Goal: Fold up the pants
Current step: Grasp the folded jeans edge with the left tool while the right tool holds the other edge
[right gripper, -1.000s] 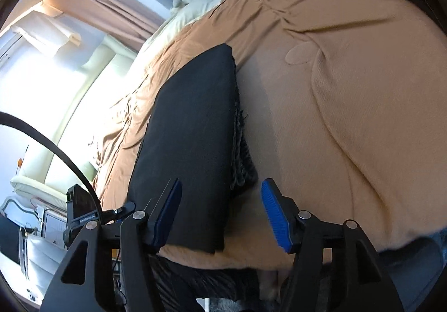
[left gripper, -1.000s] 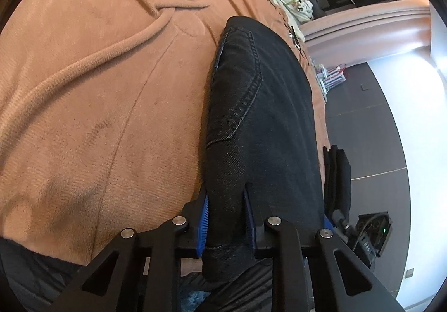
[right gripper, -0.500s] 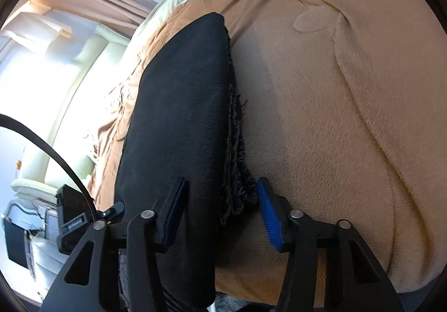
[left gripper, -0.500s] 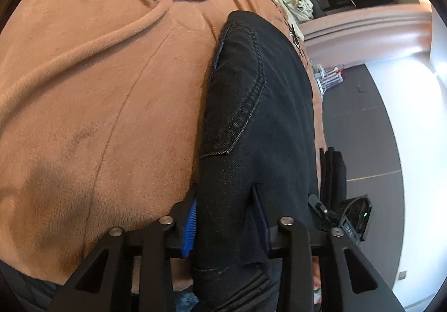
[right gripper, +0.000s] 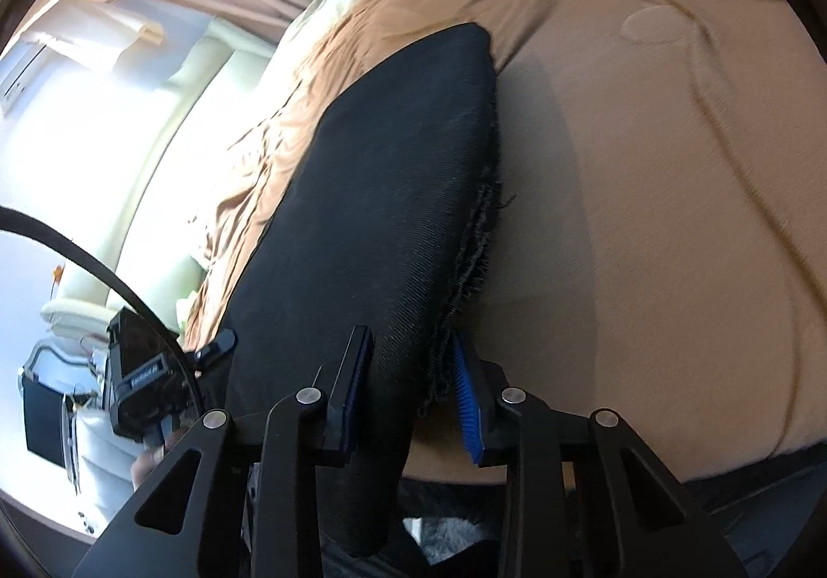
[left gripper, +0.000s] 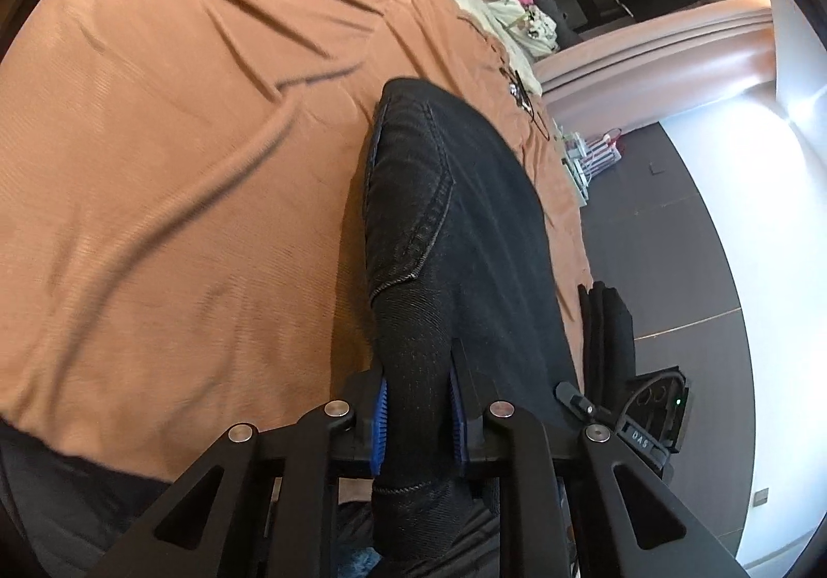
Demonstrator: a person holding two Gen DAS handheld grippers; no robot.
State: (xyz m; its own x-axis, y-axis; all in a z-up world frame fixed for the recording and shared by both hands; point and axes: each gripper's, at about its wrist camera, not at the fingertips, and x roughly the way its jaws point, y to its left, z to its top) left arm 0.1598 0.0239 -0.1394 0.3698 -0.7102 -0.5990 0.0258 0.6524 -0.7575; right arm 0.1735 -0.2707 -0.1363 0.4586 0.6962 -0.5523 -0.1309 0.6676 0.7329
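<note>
While both grippers hold one end of the black pants [left gripper: 465, 226], the rest lies along the brown blanket [left gripper: 181, 164], near its edge. Left gripper [left gripper: 417, 415]: jaws pinched tight on denim. Right gripper [right gripper: 411, 394]: jaws narrow around the frayed hem layers (contact on both pads looks likely). Step judged: gripping for the next fold; the next move calls for lifting both ends evenly. Only the left view shows pocket stitching; only the right shows fraying.

Bed under a rumpled brown blanket [left gripper: 196, 175], black pants [left gripper: 465, 226] along its near edge
</note>
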